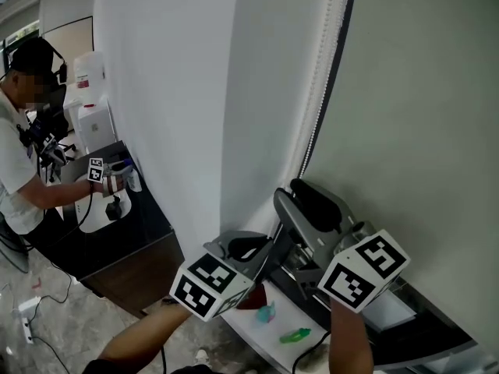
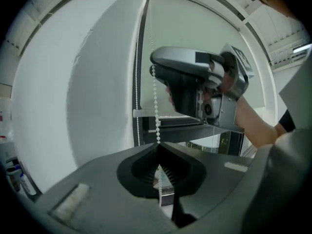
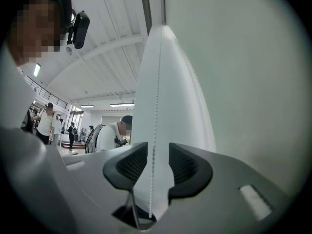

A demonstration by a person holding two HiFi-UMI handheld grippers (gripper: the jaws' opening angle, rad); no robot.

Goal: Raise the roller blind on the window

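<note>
Head view: the roller blind (image 1: 413, 115) hangs down over the window on the right, and its bead chain (image 1: 321, 92) runs along the blind's left edge. Left gripper view: the left tongs (image 2: 158, 149) are clenched right on that chain. Right gripper view: the right tongs (image 3: 157, 152) are released, with the chain just dangling between the pads, not pinched.

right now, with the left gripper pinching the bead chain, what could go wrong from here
The left gripper is shut on the thin bead chain; a hard pull could let beads slip through its fingers.
The right gripper is open with the chain between its fingers, untouched; closing off-centre might miss it.
Both grippers sit close together and could bump.
</note>
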